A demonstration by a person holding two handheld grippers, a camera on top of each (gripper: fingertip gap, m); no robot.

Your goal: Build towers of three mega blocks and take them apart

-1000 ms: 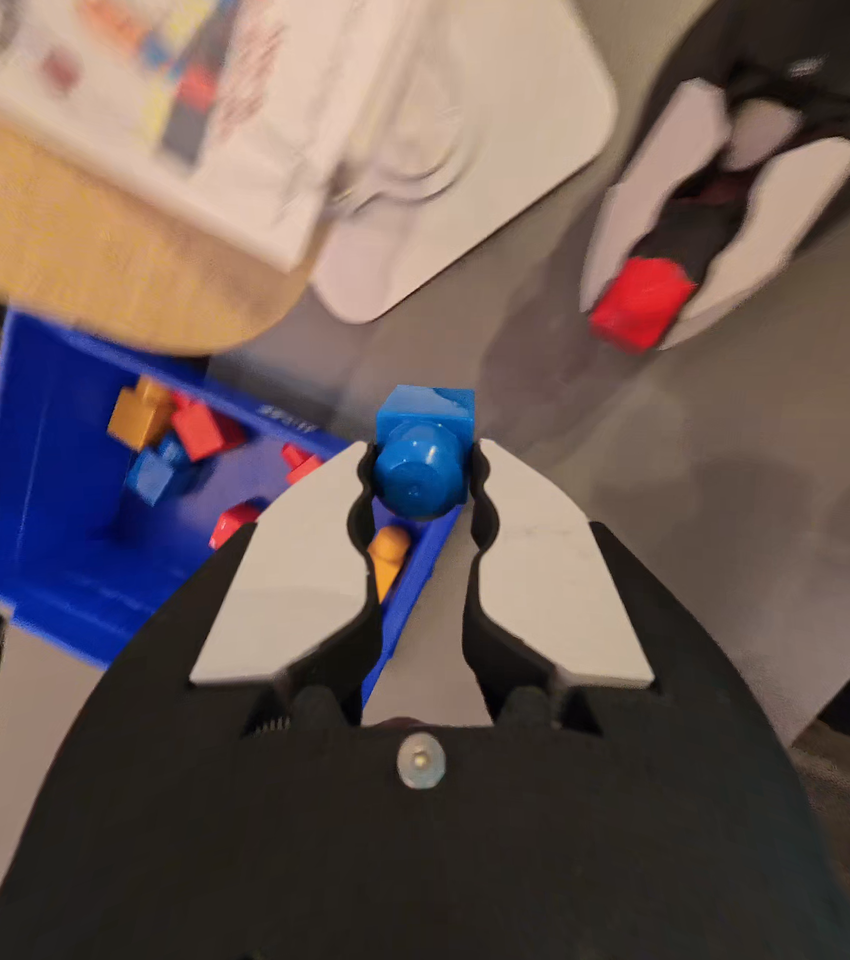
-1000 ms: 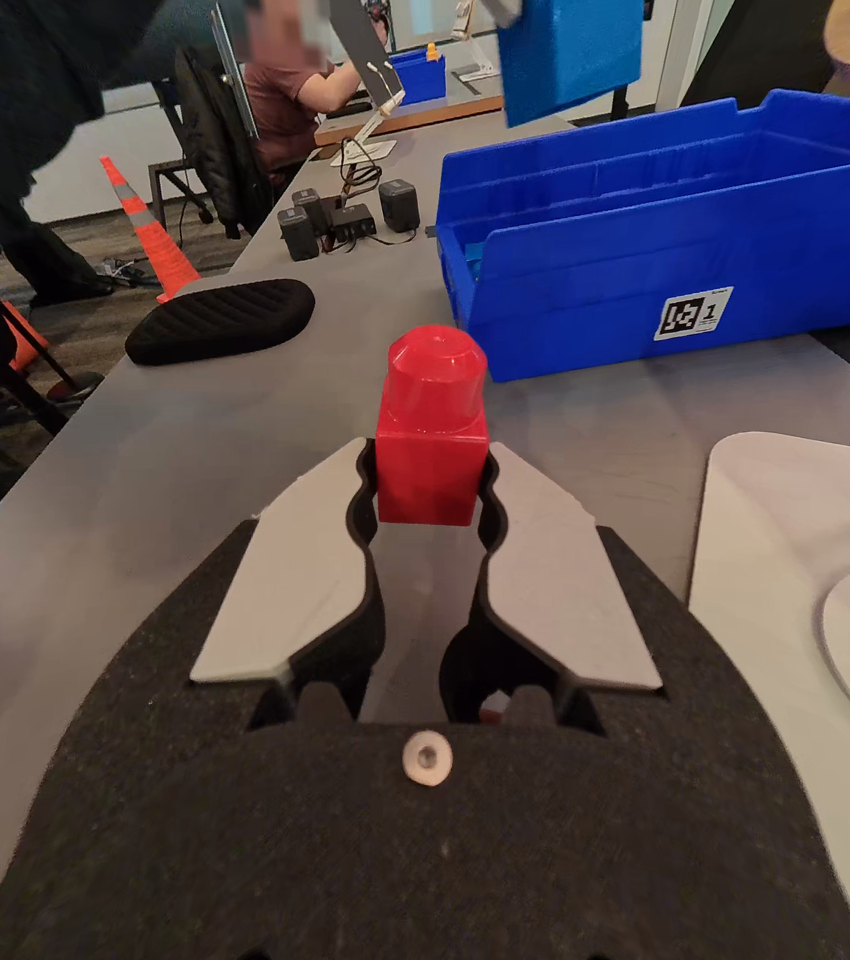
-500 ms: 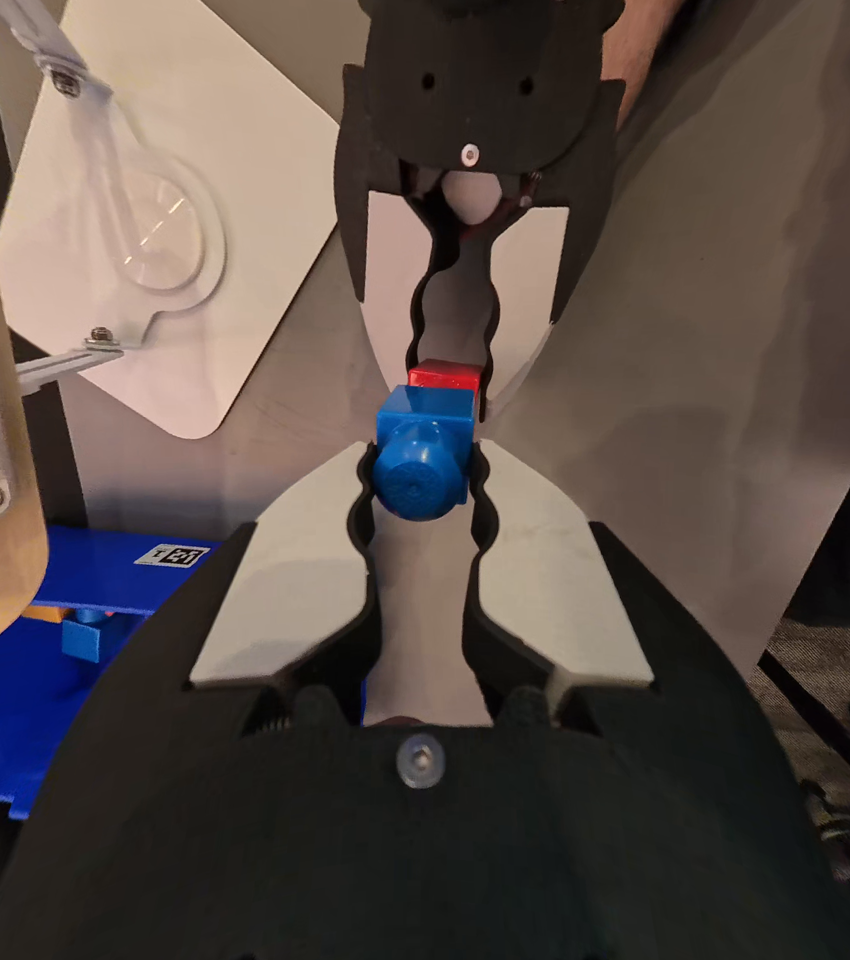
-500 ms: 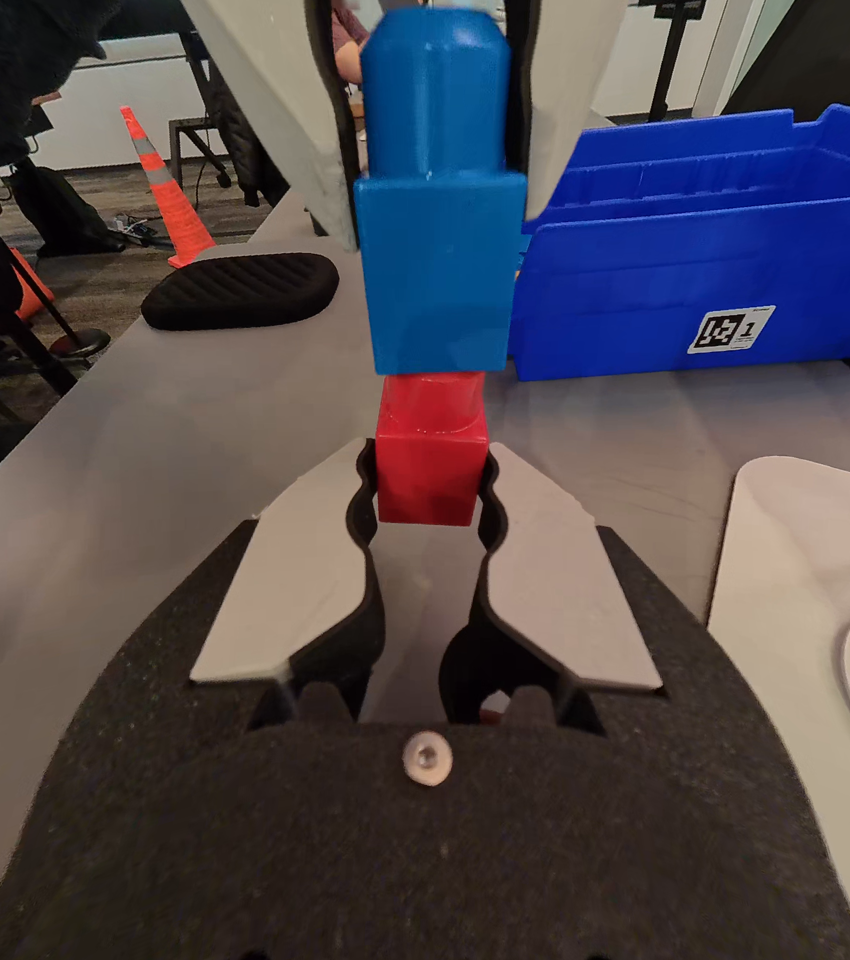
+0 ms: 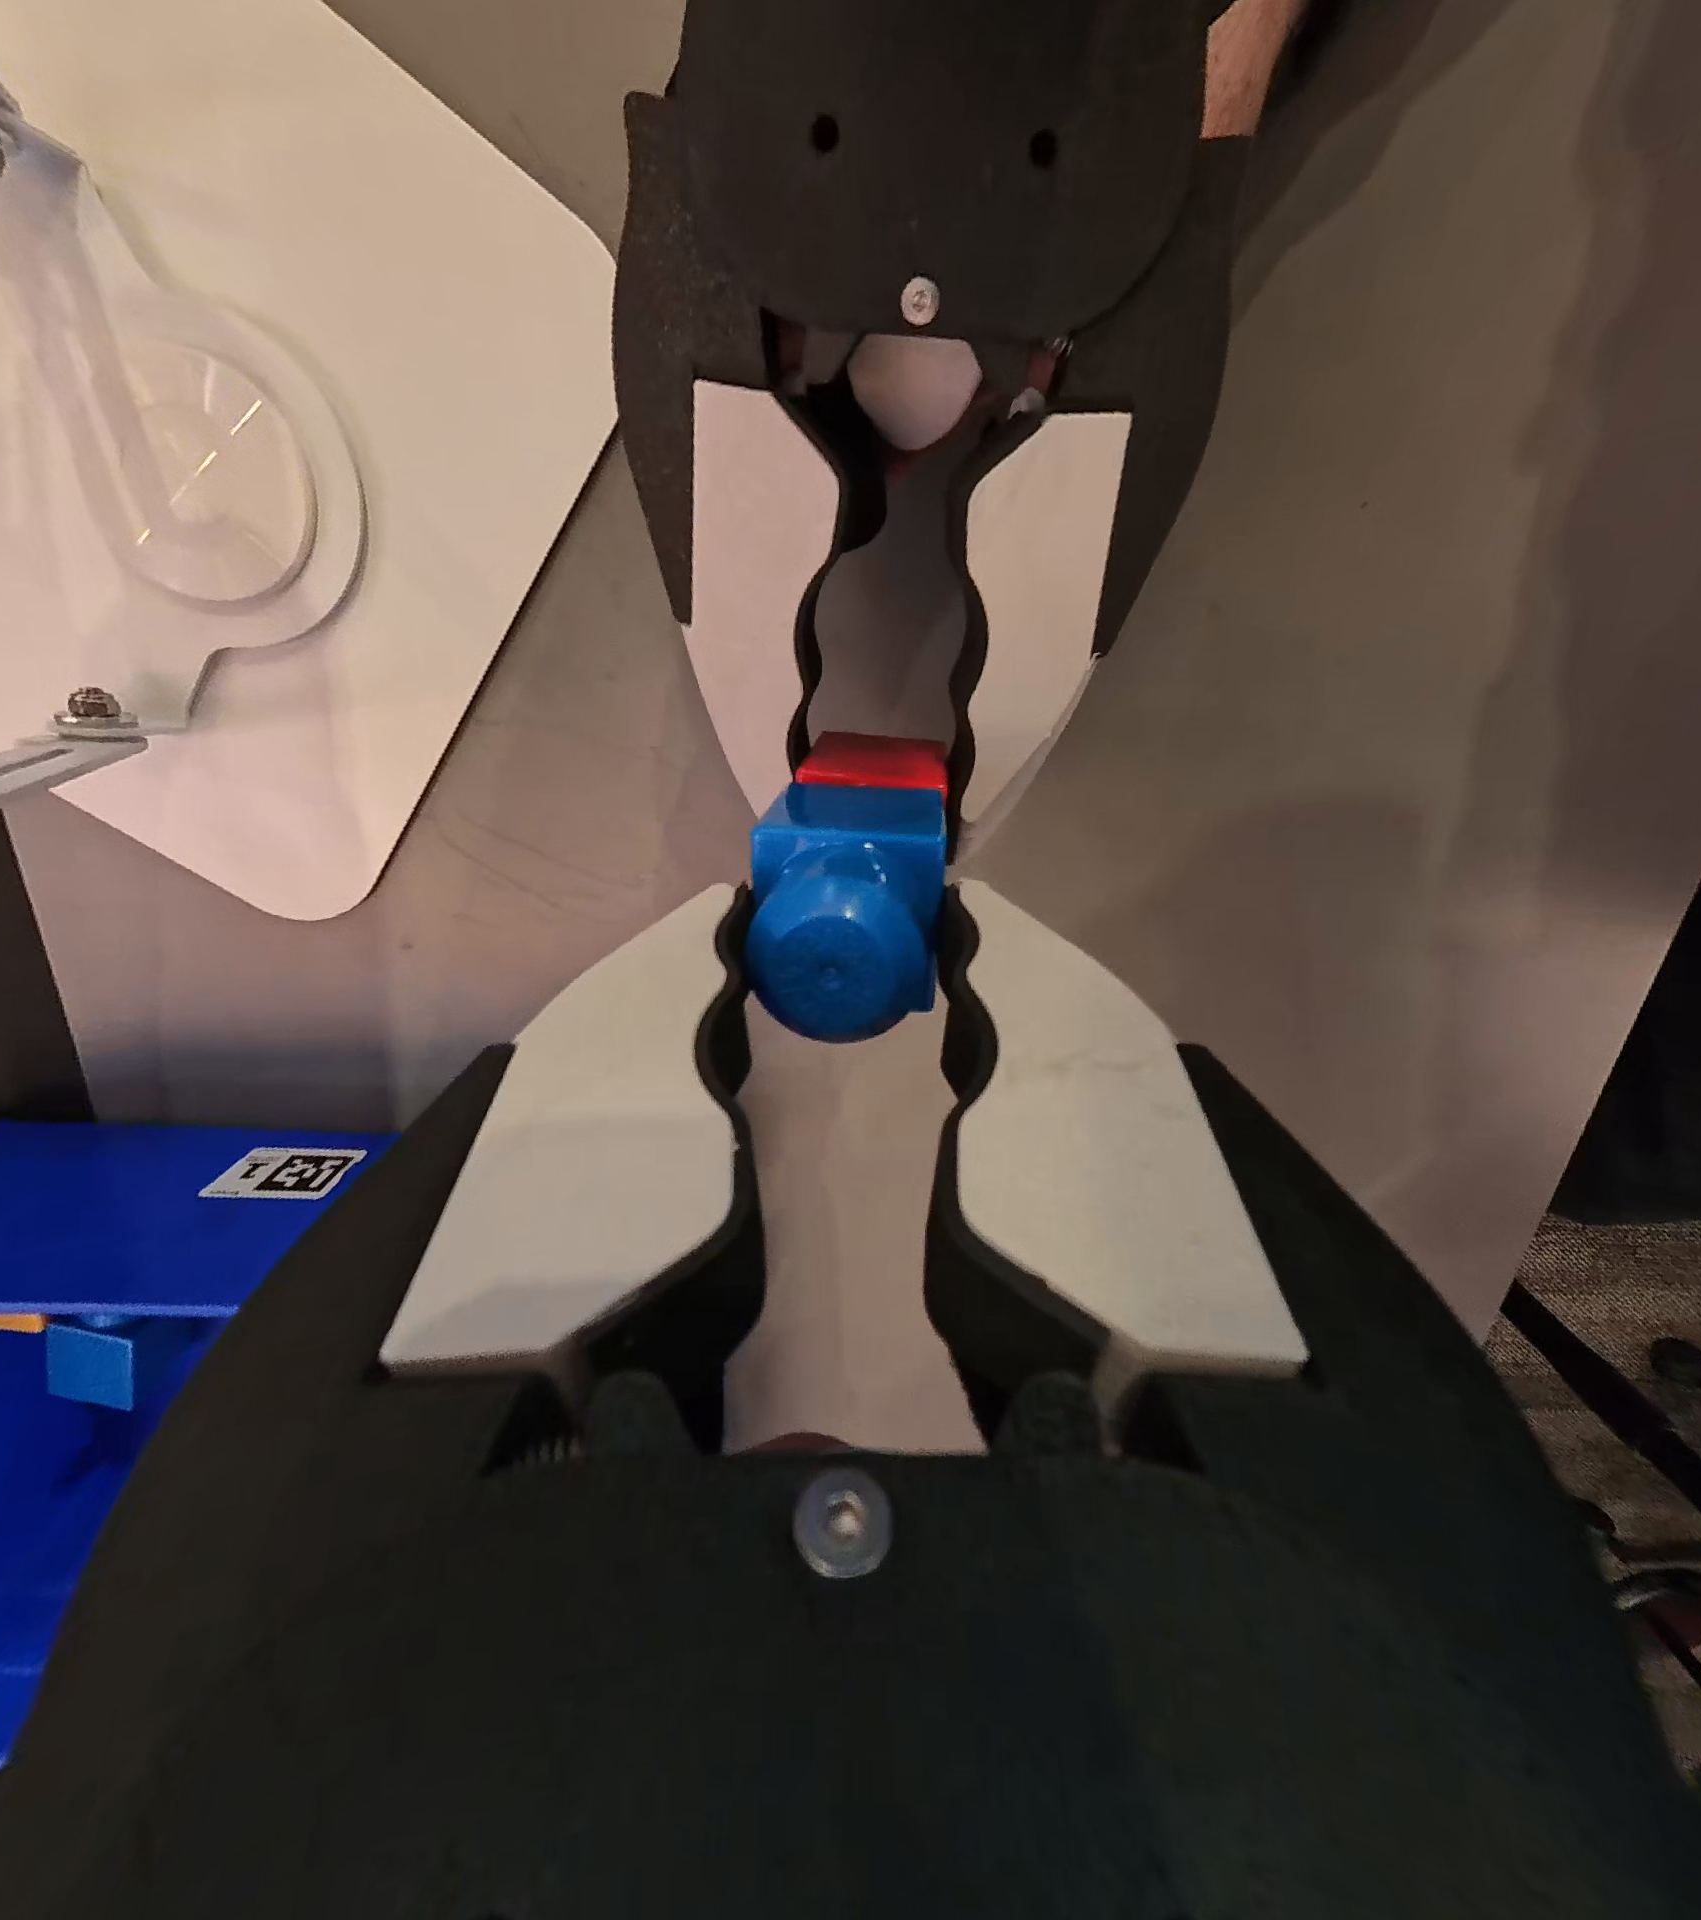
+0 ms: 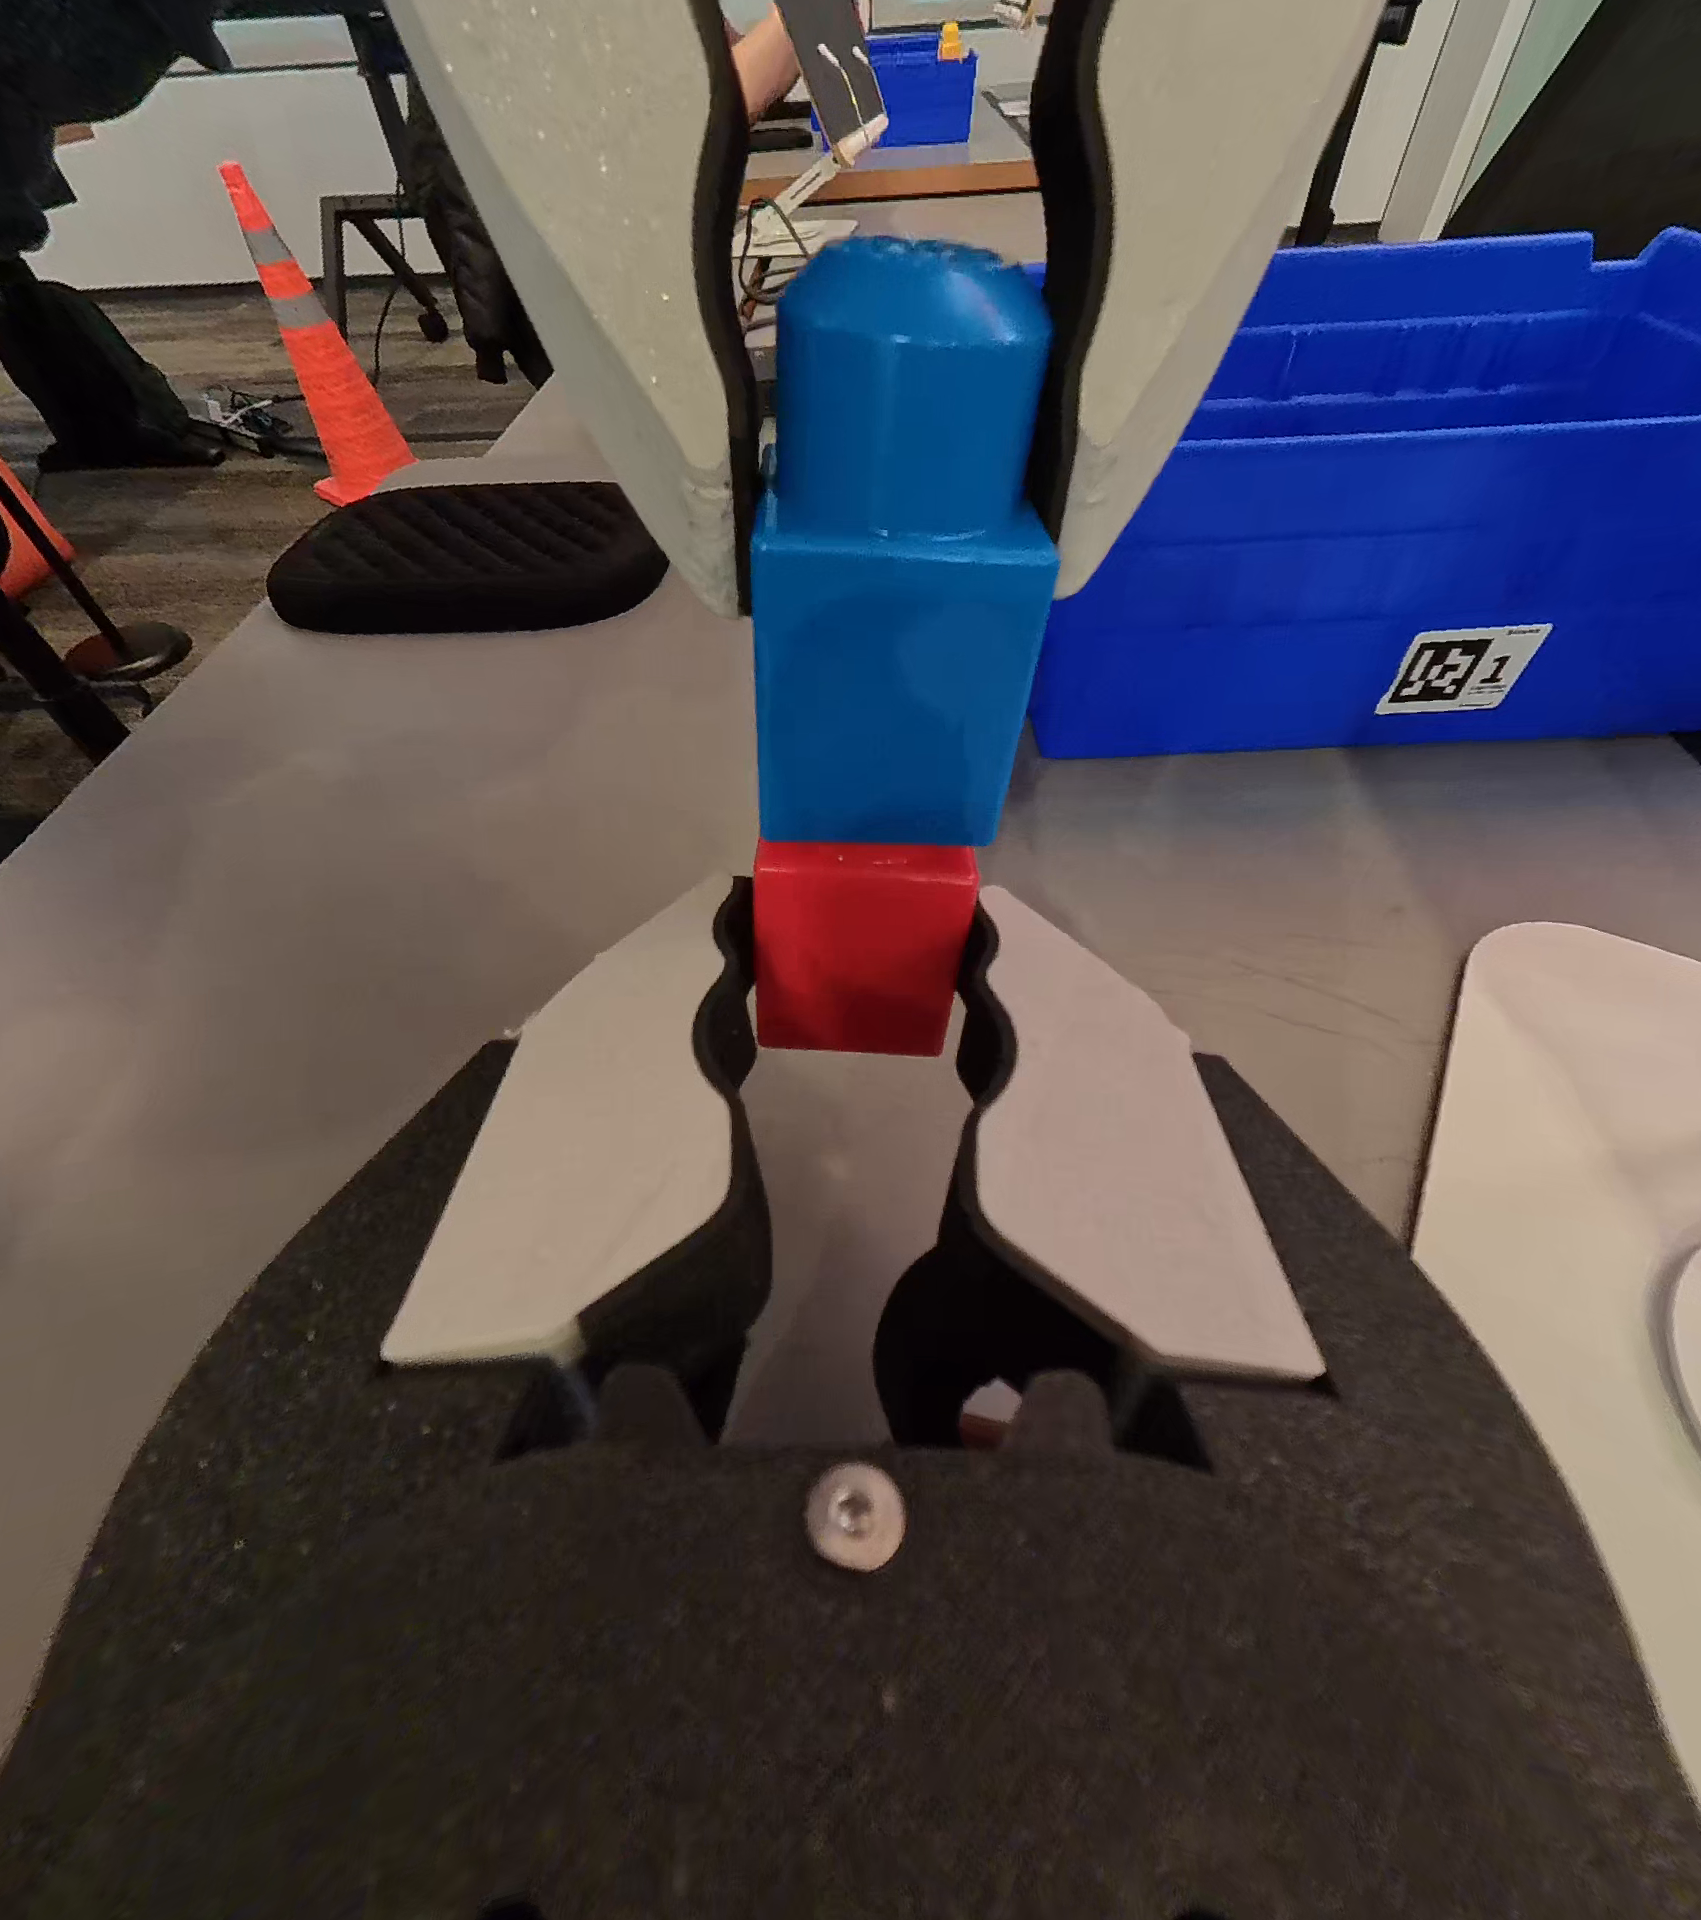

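My left gripper is shut on a blue block by its stud, pointing down from above. My right gripper is shut on a red block and holds it upright just above the grey table. The blue block sits fully down on the red block, hiding its stud. In the left wrist view the red block shows just beyond the blue one, between the right gripper's fingers. In the right wrist view the left gripper's fingers come down from the top.
A blue bin with a tag stands on the table at the back right; it also shows in the left wrist view, with blocks inside. A white plate lies at the right. A black pad lies at the back left. Some 6 centimeters of space lies between my two pairs of fingers.
My left gripper swung over from the bin and lowered the blue block onto the red block, whose stud is now covered. My right gripper has held still.
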